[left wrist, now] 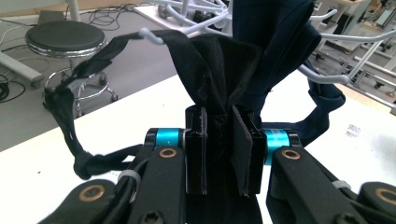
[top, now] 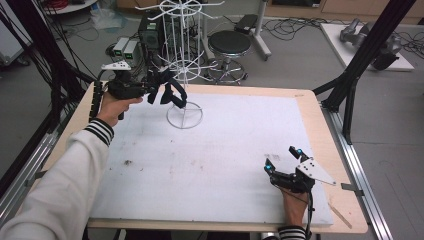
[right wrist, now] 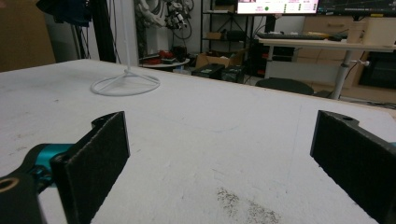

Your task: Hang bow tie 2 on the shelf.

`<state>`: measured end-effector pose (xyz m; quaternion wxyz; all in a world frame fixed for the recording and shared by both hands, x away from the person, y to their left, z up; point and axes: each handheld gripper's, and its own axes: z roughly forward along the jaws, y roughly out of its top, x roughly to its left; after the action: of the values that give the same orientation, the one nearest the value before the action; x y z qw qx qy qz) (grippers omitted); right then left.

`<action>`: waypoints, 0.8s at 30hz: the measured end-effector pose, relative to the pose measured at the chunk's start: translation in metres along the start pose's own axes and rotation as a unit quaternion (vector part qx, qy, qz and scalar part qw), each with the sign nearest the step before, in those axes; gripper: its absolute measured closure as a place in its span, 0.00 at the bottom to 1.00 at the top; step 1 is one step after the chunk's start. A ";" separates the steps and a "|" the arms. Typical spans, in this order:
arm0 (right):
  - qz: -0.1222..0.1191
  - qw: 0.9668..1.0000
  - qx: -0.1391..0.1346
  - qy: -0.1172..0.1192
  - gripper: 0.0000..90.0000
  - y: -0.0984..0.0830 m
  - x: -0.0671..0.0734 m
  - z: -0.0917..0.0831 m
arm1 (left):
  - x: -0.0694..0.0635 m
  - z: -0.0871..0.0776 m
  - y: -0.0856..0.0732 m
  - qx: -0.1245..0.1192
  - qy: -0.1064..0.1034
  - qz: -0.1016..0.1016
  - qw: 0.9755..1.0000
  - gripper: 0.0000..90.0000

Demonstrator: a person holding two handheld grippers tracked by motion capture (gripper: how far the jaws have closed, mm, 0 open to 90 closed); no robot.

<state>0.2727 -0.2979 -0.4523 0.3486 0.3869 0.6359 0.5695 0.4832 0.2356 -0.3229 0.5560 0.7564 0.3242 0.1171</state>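
Left gripper (left wrist: 219, 140) is clamped on a black fabric strap (left wrist: 215, 70) at the far-left corner of the tabletop (top: 225, 150), the strap draped over a hook of the white wire rack (top: 184, 60). Right gripper (top: 283, 161) rests near the near-right corner, jaws spread wide, nothing between them.

The white mat (top: 220, 165) lay open across the middle, free passage between the hands. At the far left the white wire rack (top: 184, 65) stood in the way, its hooks (left wrist: 327, 37) draped with dark cloth (left wrist: 224, 65), crowding the left gripper (left wrist: 219, 154).
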 end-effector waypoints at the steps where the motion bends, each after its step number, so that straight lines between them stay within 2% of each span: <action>1: 0.000 1.000 0.000 0.000 0.04 0.000 0.000 0.000 | 0.000 0.000 0.000 0.002 0.001 0.000 1.000 0.85; 10: 0.001 1.000 0.000 0.001 0.04 0.000 0.000 0.000 | -0.002 0.000 -0.003 0.005 0.005 0.001 1.000 0.82; 12: 0.001 1.000 0.000 0.001 0.04 0.000 0.000 0.000 | -0.004 -0.002 -0.003 -0.006 0.008 0.004 1.000 0.71; 14: -0.001 1.000 -0.002 0.001 0.04 0.000 -0.001 0.000 | -0.006 -0.003 -0.003 -0.007 0.011 0.004 1.000 0.56; 16: 0.002 1.000 -0.001 0.001 0.04 0.000 0.000 0.000 | -0.008 -0.006 -0.007 -0.004 0.029 0.008 1.000 0.38; 18: 0.002 1.000 -0.002 0.002 0.04 0.000 -0.001 0.000 | -0.009 -0.010 -0.010 -0.018 0.033 0.014 0.999 0.25; 19: 0.003 1.000 -0.001 0.002 0.04 0.000 -0.001 0.000 | -0.010 -0.012 -0.011 -0.024 0.042 0.013 0.999 0.18; 24: 0.002 1.000 0.000 0.003 0.04 0.000 0.000 0.000 | -0.020 -0.025 -0.020 -0.049 0.071 0.033 0.996 0.16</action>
<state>0.2728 -0.2981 -0.4524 0.3453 0.3863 0.6362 0.5717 0.4473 0.2454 -0.3284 0.5640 0.7280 0.3319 0.2045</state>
